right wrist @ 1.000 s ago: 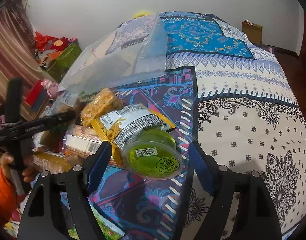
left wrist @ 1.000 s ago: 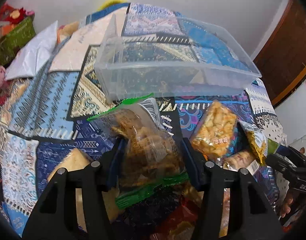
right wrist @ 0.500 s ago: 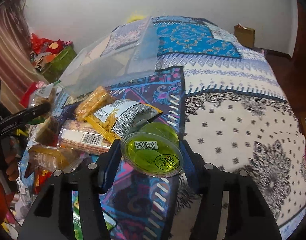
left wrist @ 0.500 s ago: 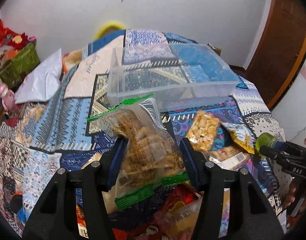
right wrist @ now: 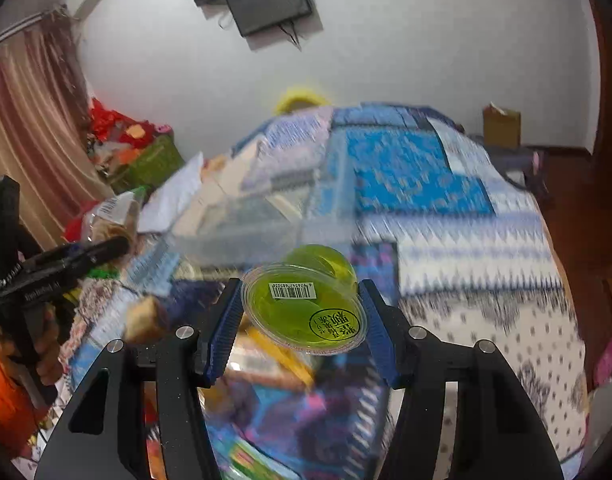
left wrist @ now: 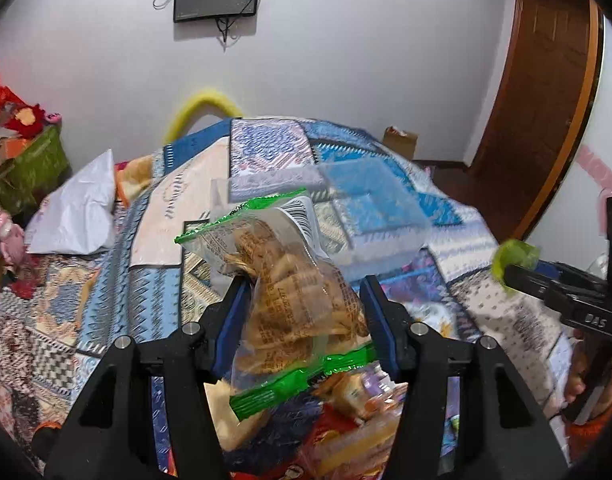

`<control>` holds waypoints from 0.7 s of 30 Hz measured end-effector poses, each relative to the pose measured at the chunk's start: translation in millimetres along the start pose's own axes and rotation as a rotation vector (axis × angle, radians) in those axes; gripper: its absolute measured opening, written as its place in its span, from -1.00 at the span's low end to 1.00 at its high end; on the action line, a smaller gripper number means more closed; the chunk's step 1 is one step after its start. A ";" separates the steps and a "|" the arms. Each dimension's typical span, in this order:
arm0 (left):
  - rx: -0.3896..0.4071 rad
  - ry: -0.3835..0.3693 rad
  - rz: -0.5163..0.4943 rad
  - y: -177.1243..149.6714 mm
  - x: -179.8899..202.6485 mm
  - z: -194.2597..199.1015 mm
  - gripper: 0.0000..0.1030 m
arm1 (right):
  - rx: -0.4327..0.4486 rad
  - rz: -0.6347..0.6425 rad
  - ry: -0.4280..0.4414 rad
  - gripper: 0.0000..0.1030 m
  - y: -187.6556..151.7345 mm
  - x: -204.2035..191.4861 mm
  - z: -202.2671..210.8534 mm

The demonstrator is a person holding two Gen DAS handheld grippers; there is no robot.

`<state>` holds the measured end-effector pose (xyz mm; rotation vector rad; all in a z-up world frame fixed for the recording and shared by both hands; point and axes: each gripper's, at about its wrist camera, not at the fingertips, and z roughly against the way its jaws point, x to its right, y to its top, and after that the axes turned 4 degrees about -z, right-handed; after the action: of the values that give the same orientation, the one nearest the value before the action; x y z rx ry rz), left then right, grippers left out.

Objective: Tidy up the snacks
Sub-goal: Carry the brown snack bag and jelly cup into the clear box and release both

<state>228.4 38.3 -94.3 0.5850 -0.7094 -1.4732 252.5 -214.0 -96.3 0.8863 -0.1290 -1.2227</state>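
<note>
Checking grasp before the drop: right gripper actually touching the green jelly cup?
Touching. Right wrist view: the green jelly cup sits clamped between both blue pads of the right gripper, lifted off the quilt.

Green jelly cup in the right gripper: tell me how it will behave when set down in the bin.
The green jelly cup looks rigid, so the right gripper probably won't crush it. It sits tilted between the fingers, and its smooth plastic wall may slip. Round and tapered, it could roll if released on its side in the clear bin.
</note>
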 end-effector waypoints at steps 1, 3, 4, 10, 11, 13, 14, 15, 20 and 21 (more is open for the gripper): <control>-0.003 -0.013 0.007 3.5 -1.4 -0.2 0.09 | 0.008 0.006 0.003 0.05 4.5 -2.8 -1.0; -0.001 -0.010 0.011 11.9 -4.3 -4.4 0.09 | 0.027 0.017 0.005 0.05 15.0 -8.2 -5.1; 0.000 -0.003 0.011 15.9 -5.5 -7.5 0.09 | 0.034 0.019 0.013 0.05 20.5 -10.5 -8.4; -0.013 0.011 0.013 33.2 -11.4 -34.2 0.09 | 0.040 0.028 0.025 0.05 47.3 -17.6 -37.1; -0.014 0.015 0.008 34.5 -11.7 -38.5 0.09 | 0.035 0.027 0.027 0.05 49.9 -17.4 -42.3; -0.024 0.020 0.004 36.3 -12.2 -50.7 0.09 | 0.024 0.023 0.028 0.05 55.1 -17.1 -53.8; -0.032 0.018 0.005 36.6 -12.6 -56.5 0.09 | 0.018 0.023 0.025 0.05 56.2 -17.1 -60.4; -0.039 0.016 0.006 36.8 -12.9 -62.5 0.09 | 0.009 0.024 0.021 0.05 57.9 -17.2 -68.6; -0.079 0.011 0.004 36.0 -13.8 -95.0 0.09 | -0.027 0.019 0.016 0.05 62.1 -16.9 -95.7; -0.085 0.011 0.004 36.0 -13.8 -100.4 0.09 | -0.037 0.017 0.014 0.05 62.4 -16.5 -101.8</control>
<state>327.0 45.9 -136.4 0.5256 -0.6360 -1.4881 347.6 -143.2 -118.1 0.8597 -0.1020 -1.1995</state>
